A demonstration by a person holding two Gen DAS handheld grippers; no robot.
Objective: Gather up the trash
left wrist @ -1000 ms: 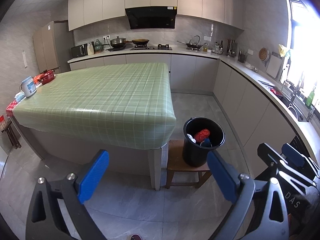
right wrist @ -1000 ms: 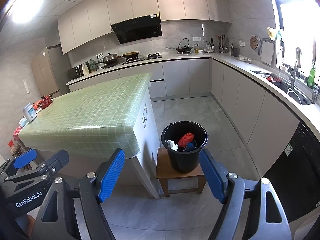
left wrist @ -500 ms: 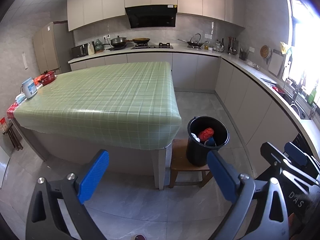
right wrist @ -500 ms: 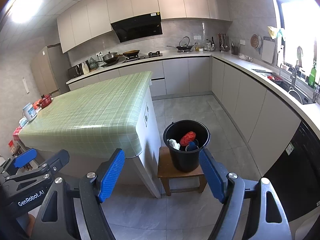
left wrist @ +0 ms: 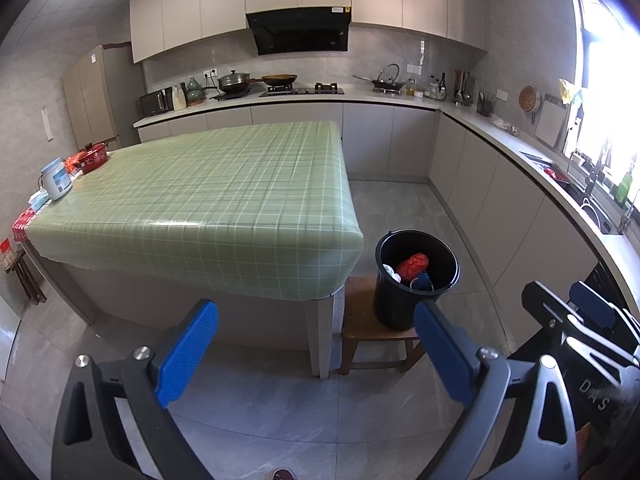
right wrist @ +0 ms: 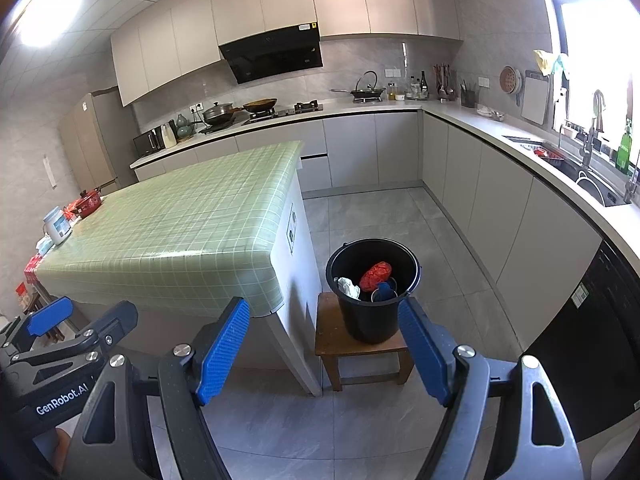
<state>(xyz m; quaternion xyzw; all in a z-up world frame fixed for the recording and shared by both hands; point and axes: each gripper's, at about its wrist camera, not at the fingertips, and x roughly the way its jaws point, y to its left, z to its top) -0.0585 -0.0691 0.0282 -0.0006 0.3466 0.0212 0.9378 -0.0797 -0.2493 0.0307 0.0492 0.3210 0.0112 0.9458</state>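
both grippers' jaws empty; bucket [right wrist: 374, 292] contents half-hidden

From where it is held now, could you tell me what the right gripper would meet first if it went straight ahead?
Probably the black bucket on the wooden stool: it sits between the right gripper fingers' line, though depth is unclear.

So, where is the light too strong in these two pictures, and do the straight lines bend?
Left wrist view: the window is blown out white, and glare sits on the green tablecloth. Right wrist view: the ceiling lamp flares; the counter edge curves from fisheye distortion.
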